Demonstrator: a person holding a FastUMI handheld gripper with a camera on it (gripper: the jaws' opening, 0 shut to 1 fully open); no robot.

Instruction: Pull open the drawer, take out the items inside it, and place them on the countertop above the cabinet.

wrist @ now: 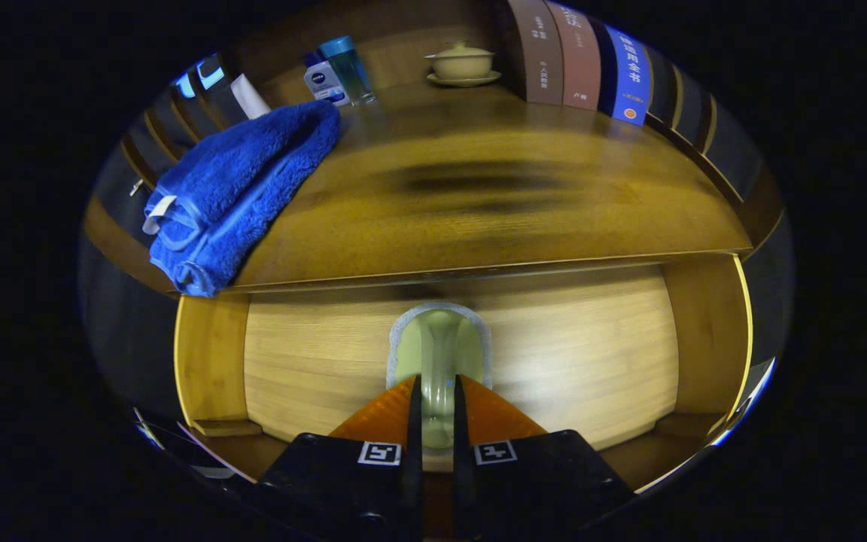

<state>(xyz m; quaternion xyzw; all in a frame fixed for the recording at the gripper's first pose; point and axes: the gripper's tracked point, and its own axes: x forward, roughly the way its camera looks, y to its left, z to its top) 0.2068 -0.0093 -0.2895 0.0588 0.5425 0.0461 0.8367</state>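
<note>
- Drawer (576, 361) of pale bamboo-look wood stands pulled open beneath the front edge of the brown wooden worktop (494, 203), its light bottom board and side walls in plain sight.
- Tool (437, 418) hangs over the drawer, its two fingers drawn close together with a narrow gap between them.
- In that gap sits a pale green, thin, flat object with a grey rim (439, 346), seen edge-on between the fingers and broadening just ahead of them over the drawer's bottom board; both fingers appear to press on its sides.
- Whether this object touches the drawer floor or is lifted off it cannot be told.
- A fluffy, deep blue towel (234, 192) lies on the worktop to the left of the drawer, one folded end drooping over the worktop's front edge; a small white loop tag shows on it.
- Beyond the towel, at the back of the worktop, stand a small white and blue bottle (323, 81) and, touching or just beside it, a clear blue-tinted cup or bottle with a teal top (348, 68).
- Further along the back of the worktop, well beyond the drawer, sits a cream-coloured lidded tea bowl on a saucer (462, 63).
- Right of the tea bowl stands a row of upright books (580, 56) with brown, rose and blue spines.
</note>
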